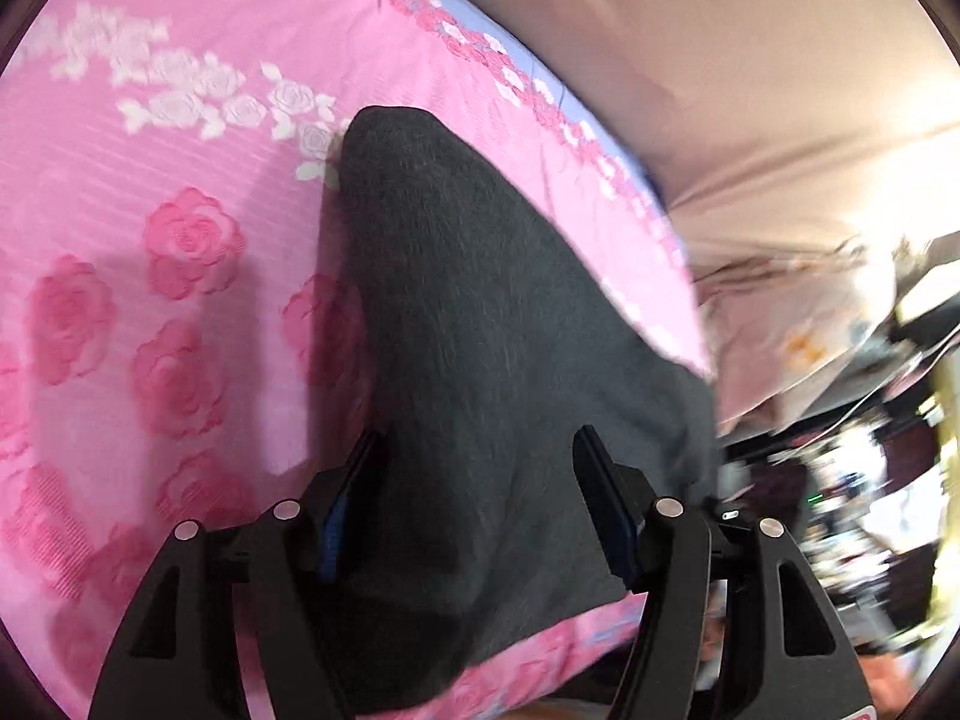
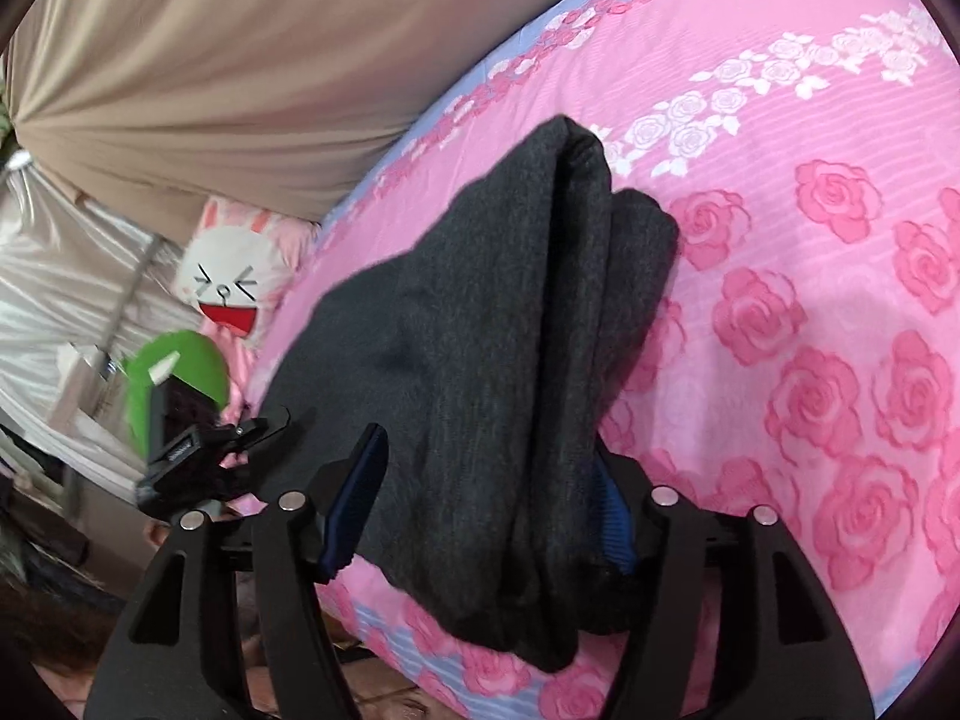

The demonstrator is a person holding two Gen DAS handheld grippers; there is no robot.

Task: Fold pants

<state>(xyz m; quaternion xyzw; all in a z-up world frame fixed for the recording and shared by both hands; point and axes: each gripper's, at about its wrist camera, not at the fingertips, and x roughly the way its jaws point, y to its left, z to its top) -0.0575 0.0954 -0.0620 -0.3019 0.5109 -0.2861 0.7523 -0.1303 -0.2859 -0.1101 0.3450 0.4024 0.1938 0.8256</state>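
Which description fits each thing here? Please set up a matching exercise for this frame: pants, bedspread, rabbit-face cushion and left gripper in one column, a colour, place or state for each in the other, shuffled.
Things:
1. pants
2. bedspread
3. rabbit-face cushion
4. left gripper

Descriptions:
A. pink with a rose print
B. jaws apart, nothing clamped
C. dark grey, folded into layers on the bed
D. white and pink, beside the bed at the left of the right wrist view

Pairs: 1-C, 2-A, 3-D, 4-B
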